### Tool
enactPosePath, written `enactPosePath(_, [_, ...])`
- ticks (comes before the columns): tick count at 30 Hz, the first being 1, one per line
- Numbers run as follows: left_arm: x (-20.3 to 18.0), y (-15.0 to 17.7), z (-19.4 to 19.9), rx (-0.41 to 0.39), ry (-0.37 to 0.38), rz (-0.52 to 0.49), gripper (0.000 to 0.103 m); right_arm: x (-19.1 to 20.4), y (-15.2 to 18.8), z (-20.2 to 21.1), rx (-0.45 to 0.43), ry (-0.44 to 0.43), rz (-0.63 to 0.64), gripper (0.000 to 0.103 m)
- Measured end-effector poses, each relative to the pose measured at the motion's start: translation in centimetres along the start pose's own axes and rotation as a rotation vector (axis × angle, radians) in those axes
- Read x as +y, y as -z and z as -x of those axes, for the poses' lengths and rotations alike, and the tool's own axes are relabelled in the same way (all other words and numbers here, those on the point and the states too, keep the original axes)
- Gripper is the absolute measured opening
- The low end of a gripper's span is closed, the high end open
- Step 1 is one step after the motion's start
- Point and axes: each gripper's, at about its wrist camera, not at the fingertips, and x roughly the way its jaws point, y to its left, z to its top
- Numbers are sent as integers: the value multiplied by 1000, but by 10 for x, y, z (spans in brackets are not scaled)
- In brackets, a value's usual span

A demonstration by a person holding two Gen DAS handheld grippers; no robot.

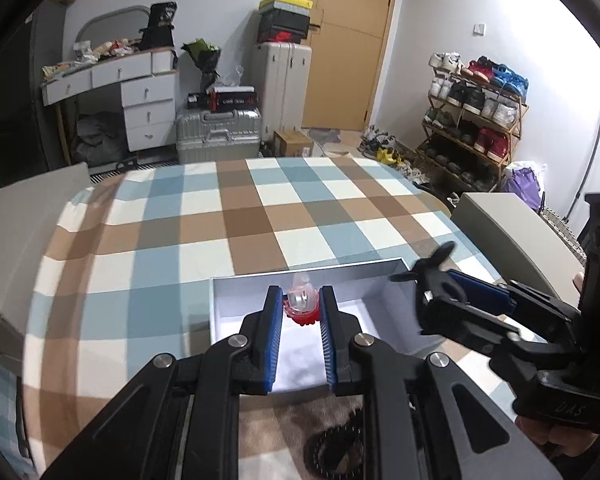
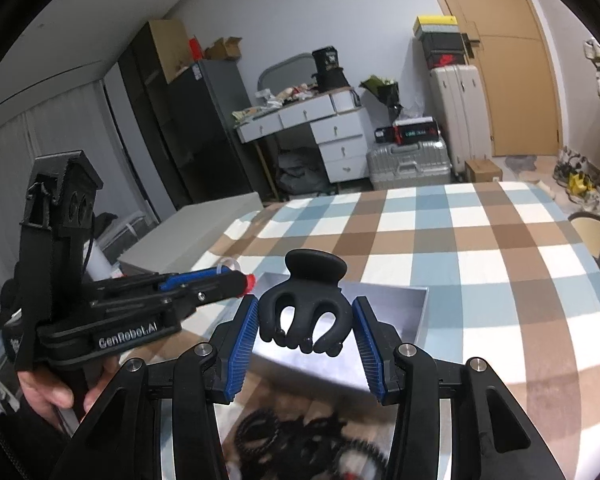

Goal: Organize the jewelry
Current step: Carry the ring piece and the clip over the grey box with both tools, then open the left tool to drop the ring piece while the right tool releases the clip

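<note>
White box [image 1: 220, 308] lies open on the checked table [image 1: 260, 216], just ahead of and below both grippers. Left gripper [image 1: 300, 300] clamps a red-and-clear clip [image 1: 300, 304] over it; right gripper [image 2: 306, 316] grips a black claw clip [image 2: 304, 304] beside.

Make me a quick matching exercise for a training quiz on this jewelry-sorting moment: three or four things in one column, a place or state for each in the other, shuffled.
Column A
1. black claw clip
2. red and clear piece
3. grey box
4. black beaded rings

Column B
a. open, on the checked tablecloth
b. between the right gripper's fingers
c. on the table near the cameras, outside the box
d. between the left gripper's fingers

Pairs: 1-b, 2-d, 3-a, 4-c
</note>
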Motion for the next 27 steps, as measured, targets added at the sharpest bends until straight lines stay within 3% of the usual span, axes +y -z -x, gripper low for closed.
enactPosePath(6, [2,-1,-17,47,38,20,13,-9,1,-33,81,2,2,46])
enactPosePath(20, [11,1,-33,118,129,98,14,-17,6,-53,131,30,-4,48])
enactPosePath(23, [9,1,-32,127,146,92,24,-16,4,-50,124,30,0,50])
enactPosePath(27, [6,0,-20,80,108,68,55,-17,2,-37,93,23,-12,50])
